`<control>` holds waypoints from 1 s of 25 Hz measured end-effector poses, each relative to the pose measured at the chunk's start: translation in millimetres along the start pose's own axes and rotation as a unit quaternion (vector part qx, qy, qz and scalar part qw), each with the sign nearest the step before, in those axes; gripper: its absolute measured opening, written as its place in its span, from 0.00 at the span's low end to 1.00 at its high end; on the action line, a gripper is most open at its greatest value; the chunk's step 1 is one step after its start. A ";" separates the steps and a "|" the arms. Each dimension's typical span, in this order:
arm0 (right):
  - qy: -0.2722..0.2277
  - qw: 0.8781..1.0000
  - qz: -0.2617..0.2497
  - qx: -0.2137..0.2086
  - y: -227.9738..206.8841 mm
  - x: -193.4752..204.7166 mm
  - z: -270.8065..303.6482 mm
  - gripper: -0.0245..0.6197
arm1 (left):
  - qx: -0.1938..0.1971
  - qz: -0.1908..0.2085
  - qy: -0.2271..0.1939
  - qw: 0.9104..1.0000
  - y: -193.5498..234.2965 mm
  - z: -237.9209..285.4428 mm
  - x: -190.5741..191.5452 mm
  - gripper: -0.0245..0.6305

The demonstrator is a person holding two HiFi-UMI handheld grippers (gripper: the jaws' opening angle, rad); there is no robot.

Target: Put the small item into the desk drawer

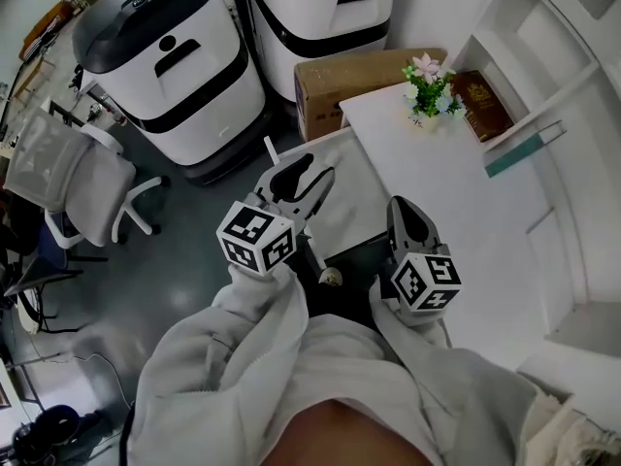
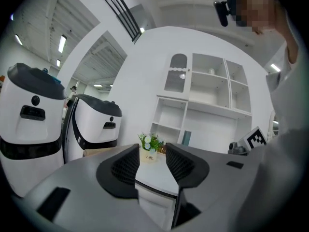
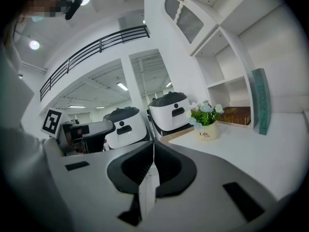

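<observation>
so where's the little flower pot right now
In the head view the flower pot sits at the upper right, on the far corner of the white desk, just left of the brown book and close to the cardboard box.

Two white-and-black machines (image 1: pixel 170 61) stand at eleven and twelve o'clock in the head view. Toward one o'clock are one cardboard box (image 1: pixel 359 81), one flower pot (image 1: pixel 430 90), one brown book (image 1: pixel 482 105) and one teal slab (image 1: pixel 524 149). One white chair (image 1: pixel 82 178) sits at nine o'clock. One small round item (image 1: pixel 331 278) lies near centre. There are two tongs: the left tongs (image 1: pixel 309 175) and the right tongs (image 1: pixel 405 212).
</observation>
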State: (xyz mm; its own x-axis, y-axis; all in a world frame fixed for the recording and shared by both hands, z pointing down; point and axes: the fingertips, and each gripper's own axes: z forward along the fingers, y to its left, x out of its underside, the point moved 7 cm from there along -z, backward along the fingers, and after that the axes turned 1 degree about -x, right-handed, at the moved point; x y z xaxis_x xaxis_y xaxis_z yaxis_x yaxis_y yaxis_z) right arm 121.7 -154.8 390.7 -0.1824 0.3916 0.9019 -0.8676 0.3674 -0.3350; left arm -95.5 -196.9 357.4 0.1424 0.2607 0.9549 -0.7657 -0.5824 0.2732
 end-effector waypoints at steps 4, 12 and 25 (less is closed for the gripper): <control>-0.021 0.999 -0.028 -0.002 4.9 -16.9 -4.3 0.09 | 0.002 0.024 -0.004 1.000 -0.9 -6.3 -2.9 0.17; -0.033 0.997 -0.069 0.023 -1.3 -24.8 -15.7 0.09 | -0.011 0.048 0.029 0.998 6.0 -5.2 12.1 0.06; -0.021 0.997 -0.067 0.036 -7.3 -18.0 -24.1 0.09 | 0.029 0.058 0.046 0.997 -14.0 9.6 19.4 0.06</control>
State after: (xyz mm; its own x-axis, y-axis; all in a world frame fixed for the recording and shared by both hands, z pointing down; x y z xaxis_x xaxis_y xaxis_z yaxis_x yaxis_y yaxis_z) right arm 142.5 -144.2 370.4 -0.0814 0.3069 0.9482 -0.9159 0.3522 -0.1927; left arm -76.0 -191.1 373.1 -0.0054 0.2565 0.9665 -0.7351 -0.6563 0.1700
